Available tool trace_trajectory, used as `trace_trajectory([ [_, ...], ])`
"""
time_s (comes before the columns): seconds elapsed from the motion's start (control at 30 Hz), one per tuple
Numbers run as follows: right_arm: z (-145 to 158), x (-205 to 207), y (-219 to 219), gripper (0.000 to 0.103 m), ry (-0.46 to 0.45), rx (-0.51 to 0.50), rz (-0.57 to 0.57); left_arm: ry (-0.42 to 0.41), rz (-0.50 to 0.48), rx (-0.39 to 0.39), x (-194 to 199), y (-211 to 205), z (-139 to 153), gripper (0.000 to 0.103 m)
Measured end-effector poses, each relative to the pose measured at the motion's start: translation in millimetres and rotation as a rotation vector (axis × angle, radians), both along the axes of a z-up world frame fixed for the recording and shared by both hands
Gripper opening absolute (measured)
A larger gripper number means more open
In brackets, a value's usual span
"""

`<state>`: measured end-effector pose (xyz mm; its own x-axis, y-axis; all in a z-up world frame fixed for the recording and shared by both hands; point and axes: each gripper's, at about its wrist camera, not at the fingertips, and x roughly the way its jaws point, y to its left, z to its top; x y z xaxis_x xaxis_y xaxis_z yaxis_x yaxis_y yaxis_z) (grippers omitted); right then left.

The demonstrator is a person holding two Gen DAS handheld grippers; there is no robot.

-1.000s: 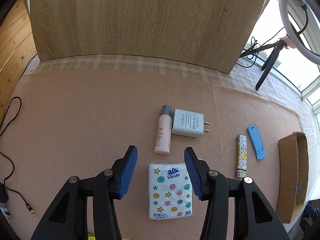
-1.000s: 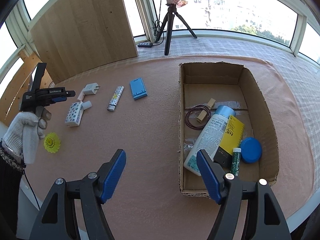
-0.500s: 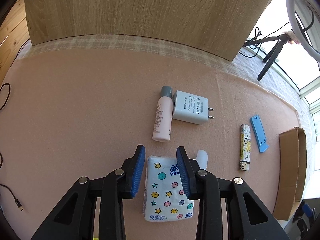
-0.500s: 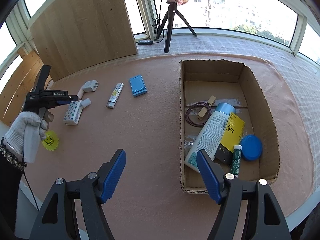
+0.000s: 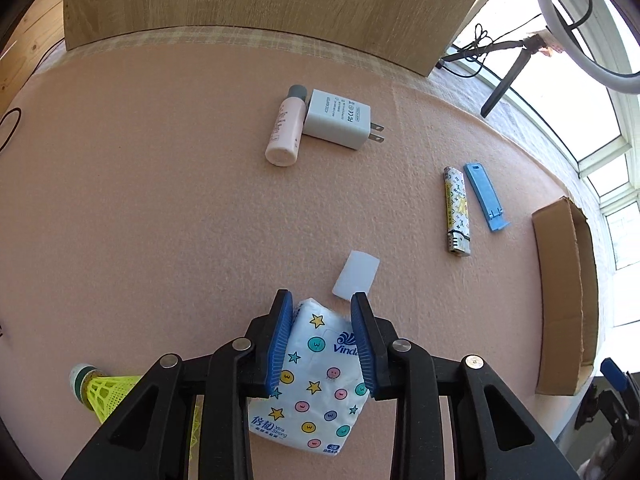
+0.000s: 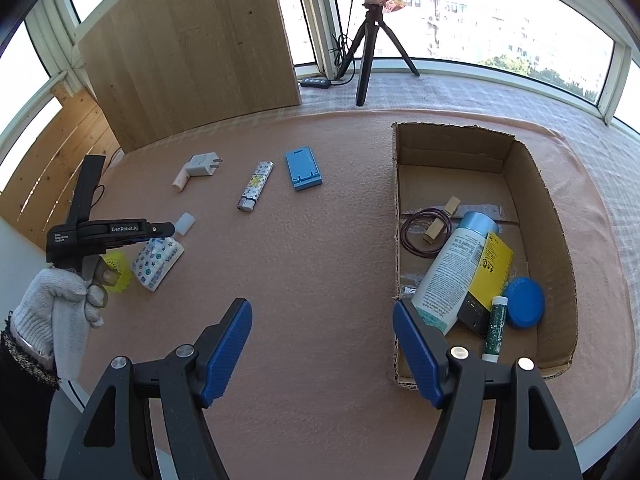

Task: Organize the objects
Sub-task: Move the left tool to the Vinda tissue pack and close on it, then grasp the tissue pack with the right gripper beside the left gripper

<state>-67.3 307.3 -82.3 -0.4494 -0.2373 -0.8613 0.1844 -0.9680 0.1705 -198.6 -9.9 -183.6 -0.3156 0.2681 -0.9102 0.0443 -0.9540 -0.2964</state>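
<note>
Tip for this grab: lift the tissue pack (image 5: 316, 376) straight up off the bench (image 5: 160, 200), squeezed evenly so the soft wrap doesn't slip, then head for the box (image 6: 484, 240). Left gripper (image 5: 322, 344) fingers are clamped on the pack's top end. Right gripper (image 6: 322, 350) hovers with fingers wide apart, empty.

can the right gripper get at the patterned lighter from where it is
Probably yes: the right gripper hangs open over bare mat, and the lighter lies alone with nothing between them.
</note>
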Motion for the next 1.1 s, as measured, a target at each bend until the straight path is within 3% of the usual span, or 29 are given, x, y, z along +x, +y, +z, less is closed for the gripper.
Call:
trace_trajectory([
  [0.13,0.3,2.3,-4.9,0.069,0.000,-0.001,0.013,0.030,-0.002,-0.043,16.4,0.8,11.0,0.038],
  [0.3,-1.1,4.8,-8.3,0.069,-0.004,-0.010,0.020,0.051,-0.015,-0.038,32.2,-6.9,21.3,0.040],
  [0.87,-19.3,-7.5,-42.9,0.069,-0.077,-0.082,0.094,0.020,-0.078,0.034,66.0,14.3,5.0,0.040],
  [1.1,-42.4,-33.1,-81.4,0.069,-0.171,-0.163,0.161,0.021,-0.113,0.041,78.3,29.2,-0.3,0.052],
])
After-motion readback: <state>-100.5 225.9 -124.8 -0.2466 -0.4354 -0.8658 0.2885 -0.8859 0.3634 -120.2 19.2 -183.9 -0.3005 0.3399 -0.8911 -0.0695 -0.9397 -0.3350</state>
